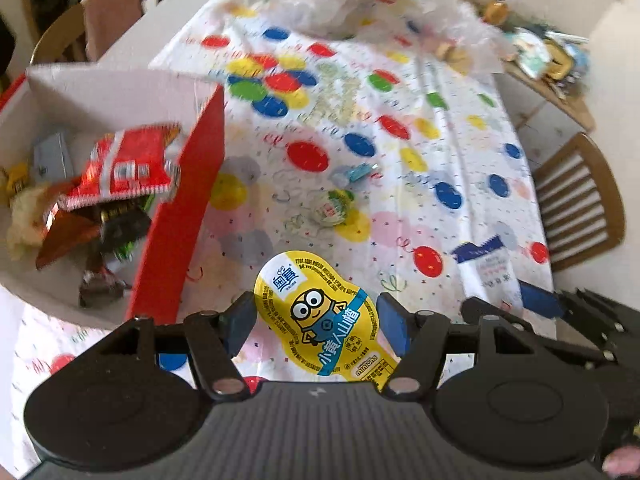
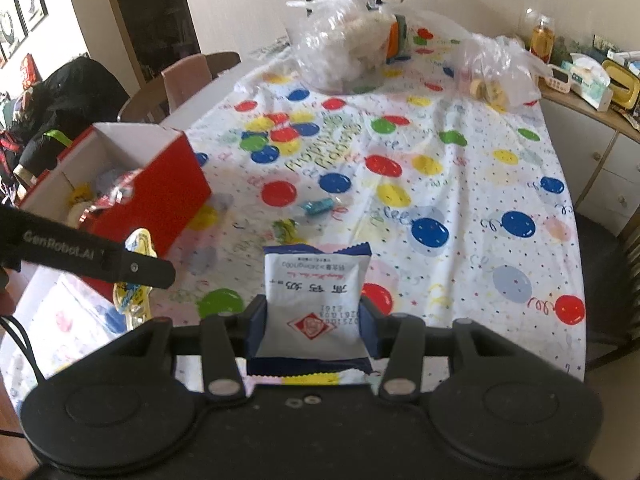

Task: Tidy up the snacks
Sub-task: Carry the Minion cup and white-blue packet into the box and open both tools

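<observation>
My left gripper (image 1: 316, 320) is shut on a yellow cartoon-printed snack cup (image 1: 324, 316), held above the balloon tablecloth just right of the red box (image 1: 176, 216). That box holds several snacks, a red packet (image 1: 128, 164) on top. In the right wrist view my right gripper (image 2: 314, 322) is shut on a white and blue snack packet (image 2: 316, 300), lifted over the table. The left gripper's arm (image 2: 92, 258) and the yellow cup (image 2: 138, 276) show at the left there, beside the red box (image 2: 160, 196). A teal candy (image 2: 316, 206) and a green-yellow candy (image 2: 286, 228) lie on the cloth.
Two clear plastic bags (image 2: 344, 52) with food sit at the table's far end. A sideboard (image 2: 592, 100) with clutter runs along the right. Wooden chairs (image 1: 576, 200) stand at the right and far left. The white and blue packet (image 1: 488, 268) also shows at the left wrist view's right.
</observation>
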Motion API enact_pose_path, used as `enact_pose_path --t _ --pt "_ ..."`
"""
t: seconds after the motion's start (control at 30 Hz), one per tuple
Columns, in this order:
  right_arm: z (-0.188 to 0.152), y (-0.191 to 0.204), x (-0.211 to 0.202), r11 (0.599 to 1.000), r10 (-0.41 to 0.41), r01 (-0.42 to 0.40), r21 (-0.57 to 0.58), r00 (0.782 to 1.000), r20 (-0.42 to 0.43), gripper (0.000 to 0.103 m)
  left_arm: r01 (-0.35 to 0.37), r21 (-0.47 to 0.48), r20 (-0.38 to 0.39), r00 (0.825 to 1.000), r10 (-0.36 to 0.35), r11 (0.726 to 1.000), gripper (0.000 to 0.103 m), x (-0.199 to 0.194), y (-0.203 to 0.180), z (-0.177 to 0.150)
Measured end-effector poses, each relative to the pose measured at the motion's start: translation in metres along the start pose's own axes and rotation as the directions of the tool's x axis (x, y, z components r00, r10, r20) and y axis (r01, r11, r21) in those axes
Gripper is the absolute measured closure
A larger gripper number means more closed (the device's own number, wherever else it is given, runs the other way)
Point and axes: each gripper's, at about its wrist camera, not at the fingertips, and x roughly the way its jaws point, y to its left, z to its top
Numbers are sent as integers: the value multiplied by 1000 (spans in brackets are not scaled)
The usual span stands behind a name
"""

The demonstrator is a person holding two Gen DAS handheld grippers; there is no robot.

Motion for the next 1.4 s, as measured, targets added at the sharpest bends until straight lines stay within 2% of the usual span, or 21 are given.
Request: enact_pose_path --t 0.2,0.4,0.9,1.27,1.4 --pt "10 37 -11 1000 9 -9 -5 1000 25 57 24 113 73 997 -33 993 37 -35 16 0" --pt "24 83 -6 1000 27 -27 -13 999 41 57 19 173 107 993 -38 985 37 -59 55 9" --pt "65 195 39 998 14 -11 -65 999 41 57 -38 115 138 990 22 993 37 -79 194 42" --pt "83 241 93 996 -3 3 -85 1000 -4 57 -116 88 118 987 105 989 37 -56 263 69" --pt "85 252 116 995 -6 4 -102 1000 -22 57 -145 98 105 985 135 984 37 -43 276 76"
